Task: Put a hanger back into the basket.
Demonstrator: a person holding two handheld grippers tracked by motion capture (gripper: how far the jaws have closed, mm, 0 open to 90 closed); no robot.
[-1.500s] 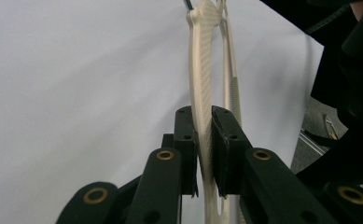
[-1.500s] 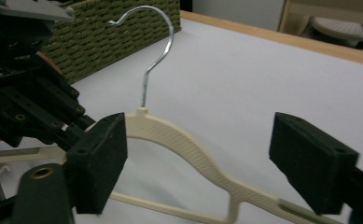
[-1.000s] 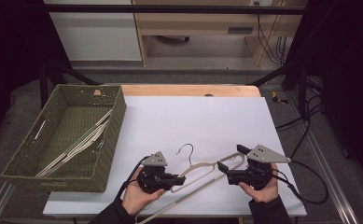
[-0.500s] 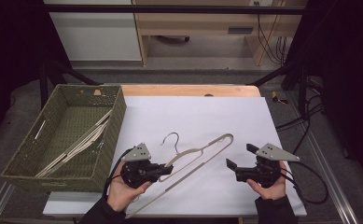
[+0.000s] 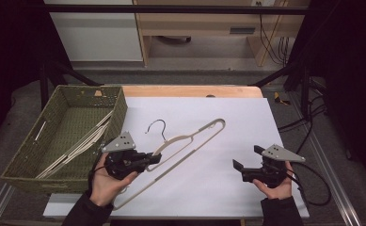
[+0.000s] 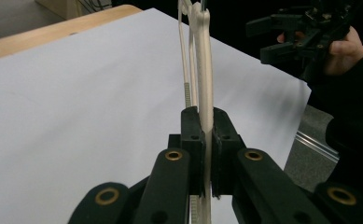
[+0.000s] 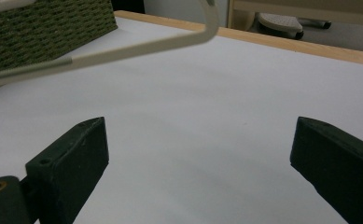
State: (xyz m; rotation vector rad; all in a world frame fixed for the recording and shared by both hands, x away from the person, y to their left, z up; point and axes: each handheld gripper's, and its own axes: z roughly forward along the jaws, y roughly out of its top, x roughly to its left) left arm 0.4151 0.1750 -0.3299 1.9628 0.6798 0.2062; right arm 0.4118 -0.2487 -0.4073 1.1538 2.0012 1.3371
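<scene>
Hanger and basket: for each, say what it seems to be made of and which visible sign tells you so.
Hanger: probably cream plastic, smooth and matt, with a dark, thin wire-like hook, likely metal. Basket: olive-green woven fibre, perhaps wicker or paper cord; its walls show a coarse plaited texture.

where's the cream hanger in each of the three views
High view: the hanger lies left of centre, slanting up to the right from the left hand-held gripper.
Left gripper view: centre, clamped between the jaws, running up to the top edge.
Right gripper view: across the top left.
Shared landmark: the white table sheet.
</scene>
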